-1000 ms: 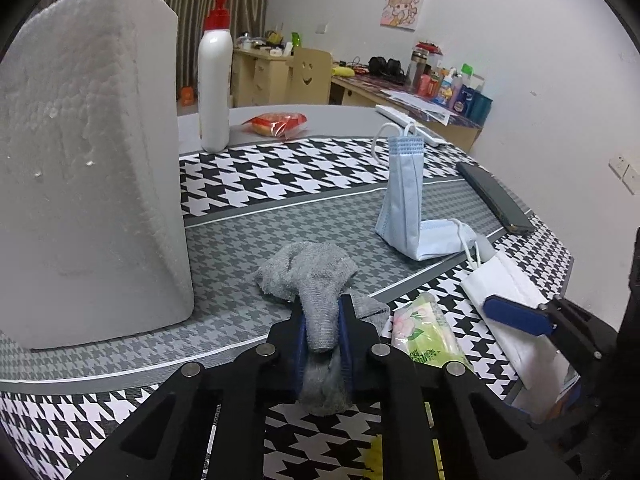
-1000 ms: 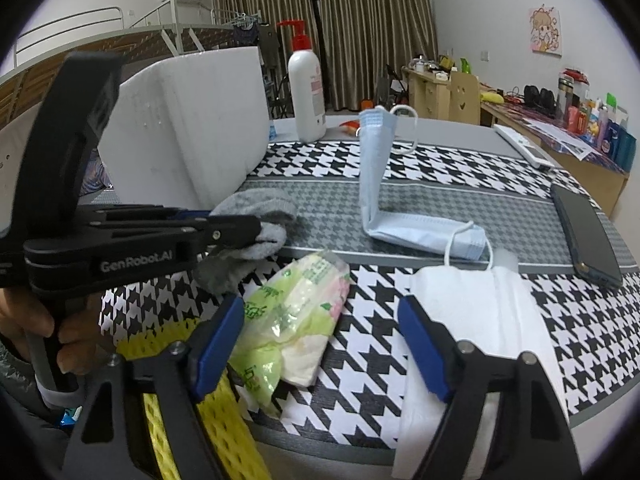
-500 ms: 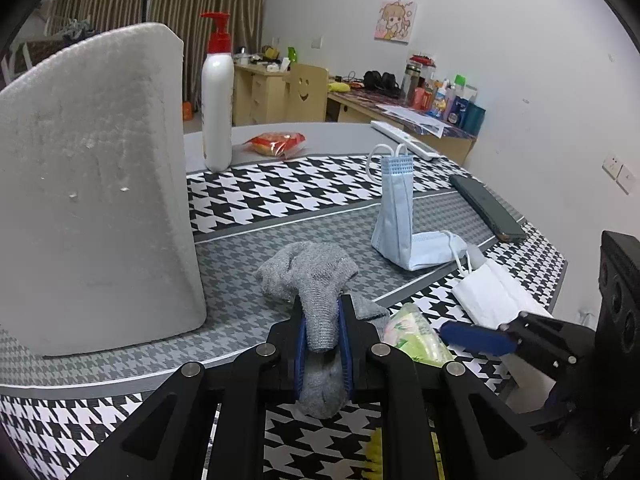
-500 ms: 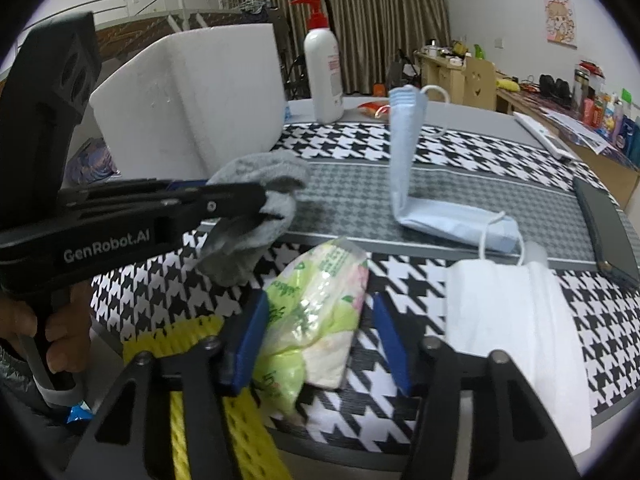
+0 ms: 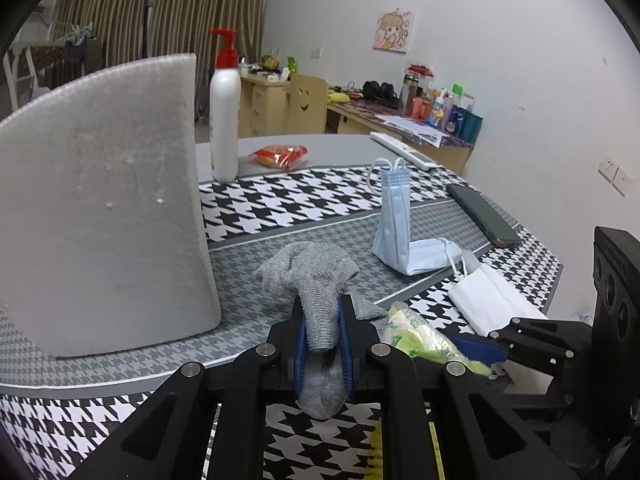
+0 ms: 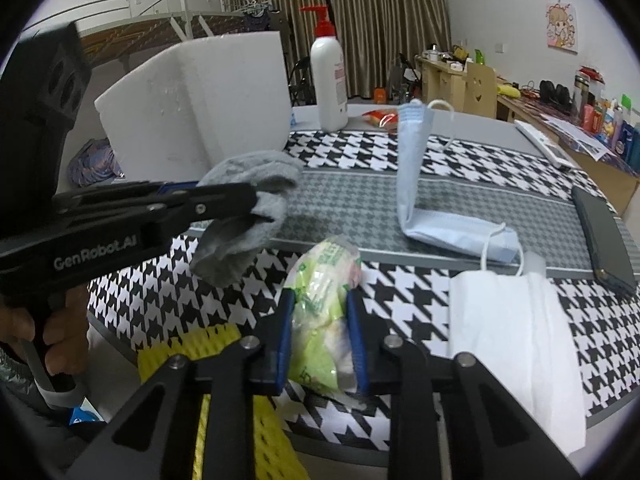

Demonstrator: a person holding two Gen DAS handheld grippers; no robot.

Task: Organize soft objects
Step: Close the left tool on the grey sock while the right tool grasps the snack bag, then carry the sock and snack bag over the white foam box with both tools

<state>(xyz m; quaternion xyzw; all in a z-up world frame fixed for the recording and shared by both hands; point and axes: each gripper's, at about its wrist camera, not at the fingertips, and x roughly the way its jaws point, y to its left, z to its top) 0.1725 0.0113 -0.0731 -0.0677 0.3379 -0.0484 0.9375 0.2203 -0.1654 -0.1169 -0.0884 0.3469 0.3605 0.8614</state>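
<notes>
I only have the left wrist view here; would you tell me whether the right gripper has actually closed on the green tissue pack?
Observer: Yes. In the right wrist view the right gripper has both blue pads pressed against the green tissue pack.
Operator: Thank you. Does the sock I am holding touch the table?
Observer: No. From the right side the gray sock hangs clear of the houndstooth cloth, clamped in the left gripper.
Operator: Is anything lying under the right gripper that I should know about?
Observer: A yellow foam net lies at the table's near edge, just left of the pack.
</notes>
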